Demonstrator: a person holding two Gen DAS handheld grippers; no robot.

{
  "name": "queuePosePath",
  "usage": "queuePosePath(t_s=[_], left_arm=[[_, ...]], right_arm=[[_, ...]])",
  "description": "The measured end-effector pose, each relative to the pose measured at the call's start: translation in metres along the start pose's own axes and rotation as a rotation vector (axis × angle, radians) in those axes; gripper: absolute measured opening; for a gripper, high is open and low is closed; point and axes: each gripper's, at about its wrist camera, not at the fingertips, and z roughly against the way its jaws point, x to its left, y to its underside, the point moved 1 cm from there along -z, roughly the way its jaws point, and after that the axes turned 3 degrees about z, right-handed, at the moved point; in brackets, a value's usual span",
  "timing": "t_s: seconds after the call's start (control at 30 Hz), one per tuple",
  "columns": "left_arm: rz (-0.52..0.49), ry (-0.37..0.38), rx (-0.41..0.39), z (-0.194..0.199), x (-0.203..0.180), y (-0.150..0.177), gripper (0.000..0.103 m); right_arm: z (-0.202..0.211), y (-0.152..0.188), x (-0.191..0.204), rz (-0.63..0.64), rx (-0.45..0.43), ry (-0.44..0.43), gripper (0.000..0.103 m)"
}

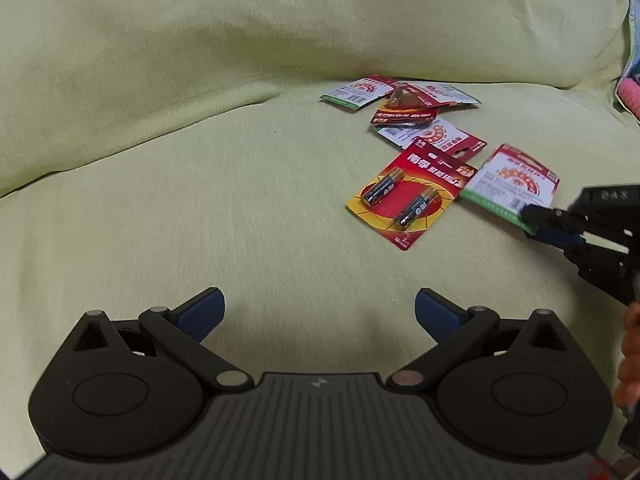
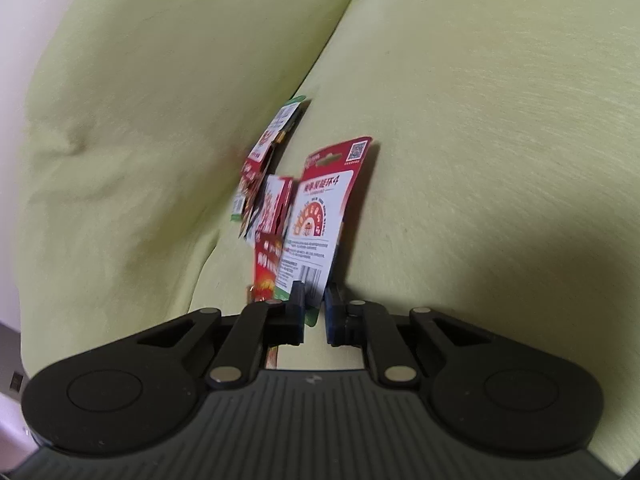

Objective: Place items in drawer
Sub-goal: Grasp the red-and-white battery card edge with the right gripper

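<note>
A battery pack [image 2: 320, 216], lying back side up with its white label, barcode and QR code showing, is pinched at its green barcode end between the fingers of the right gripper [image 2: 314, 312], which are clenched on the card's edge. In the left wrist view the same pack [image 1: 510, 186] rests on a yellow-green sofa cushion [image 1: 200, 208], its near corner taken by the right gripper [image 1: 538, 220] reaching in from the right edge. Just beside it to the left lies a second pack [image 1: 412, 196], face up, red and yellow, with two dark batteries under its blister, one corner touching or slightly overlapping the held card. Farther back, near the crease where the seat meets the backrest cushion [image 1: 280, 32], more packs lie in a loose overlapping pile [image 1: 404, 108], some face up and some face down. The left gripper [image 1: 319, 314] hovers over bare cushion well apart from the packs, its blue-padded fingers [image 1: 200, 314] spread wide and holding nothing. A bit of the person's hand [image 1: 630, 360] shows at the right edge. A drawer is not visible in either view.
</note>
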Motion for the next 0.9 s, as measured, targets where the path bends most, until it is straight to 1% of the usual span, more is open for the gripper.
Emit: queuePosePath(t_s=[0.03,0.1,0.17,0.27,0.37,0.4,0.47,0.5,0.57,0.6,0.7,0.8,0.9], left_arm=[[-0.001,0.001,-0.001,0.001,0.0,0.001,0.102],[-0.002,0.005,-0.001,0.004,-0.001,0.002,0.102],[-0.002,0.012,0.0,0.006,-0.001,0.004,0.102],[-0.003,0.021,0.006,0.01,-0.003,0.009,0.102],[-0.005,0.032,0.013,0.012,-0.007,0.014,0.102],[-0.005,0.035,0.017,0.012,-0.008,0.015,0.102],[-0.006,0.038,0.022,0.013,-0.009,0.017,0.102],[-0.006,0.038,0.024,0.012,-0.009,0.018,0.102],[-0.002,0.038,0.027,0.012,-0.008,0.019,0.102],[0.001,0.037,0.029,0.011,-0.007,0.019,0.102],[0.01,0.037,0.033,0.008,-0.006,0.019,0.102],[0.008,0.035,0.038,0.005,-0.006,0.02,0.102],[0.012,0.035,0.042,0.004,-0.004,0.021,0.102]], right_arm=[[0.007,0.003,0.001,0.01,0.012,-0.012,0.006],[0.019,0.008,0.003,0.036,0.041,-0.032,0.005],[0.036,0.015,0.004,0.067,0.061,-0.025,0.004],[0.057,0.025,0.0,0.071,0.078,-0.016,0.004],[0.068,0.03,-0.005,0.074,0.082,-0.002,0.005],[0.07,0.031,-0.006,0.085,0.08,0.008,0.007],[0.073,0.032,-0.01,0.101,0.064,0.025,0.008],[0.079,0.035,-0.015,0.106,0.056,0.017,0.01],[0.074,0.033,-0.015,0.116,0.045,0.0,0.011],[0.071,0.032,-0.014,0.12,0.042,-0.008,0.013],[0.052,0.028,-0.013,0.121,0.064,-0.028,0.015],[0.034,0.026,-0.012,0.13,0.085,-0.049,0.014],[0.023,0.023,-0.004,0.188,0.109,-0.059,0.012]])
